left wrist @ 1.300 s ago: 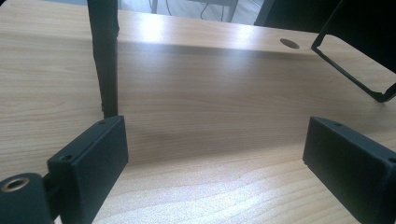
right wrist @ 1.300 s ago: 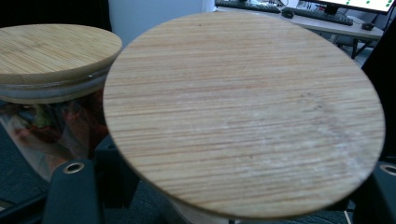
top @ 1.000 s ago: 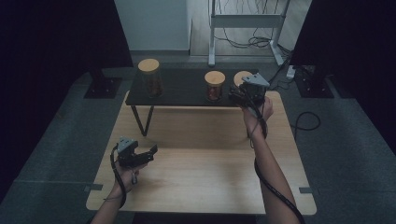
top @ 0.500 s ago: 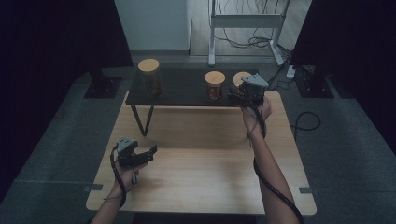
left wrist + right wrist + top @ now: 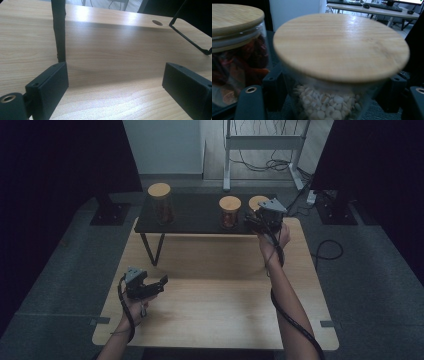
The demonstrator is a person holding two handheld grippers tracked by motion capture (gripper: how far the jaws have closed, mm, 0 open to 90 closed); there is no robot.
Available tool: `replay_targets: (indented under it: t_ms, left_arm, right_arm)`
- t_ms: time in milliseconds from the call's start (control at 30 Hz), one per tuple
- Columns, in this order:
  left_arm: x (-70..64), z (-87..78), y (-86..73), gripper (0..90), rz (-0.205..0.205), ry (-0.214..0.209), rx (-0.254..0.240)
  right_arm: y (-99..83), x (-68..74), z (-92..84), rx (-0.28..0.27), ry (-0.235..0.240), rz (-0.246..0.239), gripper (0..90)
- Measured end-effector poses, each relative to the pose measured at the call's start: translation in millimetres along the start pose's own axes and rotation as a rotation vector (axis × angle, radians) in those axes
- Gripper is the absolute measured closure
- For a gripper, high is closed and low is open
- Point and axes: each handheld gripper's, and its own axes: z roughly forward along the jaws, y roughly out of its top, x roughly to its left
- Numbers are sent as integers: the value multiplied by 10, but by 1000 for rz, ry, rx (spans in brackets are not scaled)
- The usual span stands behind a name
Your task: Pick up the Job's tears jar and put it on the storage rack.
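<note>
Jar of white kernels [image 5: 329, 100] sat on the dark shelf [image 5: 195, 220] at the desk's [image 5: 215, 310] far right, upright, squarely between the clenched right gripper [image 5: 257, 222] jaws. Left gripper [image 5: 155, 285] way off, released, empty.

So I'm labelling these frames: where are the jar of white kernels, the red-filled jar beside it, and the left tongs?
jar of white kernels [image 5: 329, 105], right gripper view, glass wall.
red-filled jar [image 5: 234, 65], right gripper view, glass side.
left tongs [image 5: 159, 283], high view, between the fingertips.
</note>
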Motion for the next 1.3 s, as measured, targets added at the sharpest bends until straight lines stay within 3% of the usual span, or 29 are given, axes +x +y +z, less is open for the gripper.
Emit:
replay_targets:
  t_ms: [933, 1300]
  left_arm:
    - [0, -4, 3, 63, 1, -1, -1]
    - [1, -21, 7, 63, 0, -2, -7]
  right_arm:
    - [14, -16, -3, -2, -4, 6, 231]
    - [60, 24, -37, -9, -16, 26, 94]
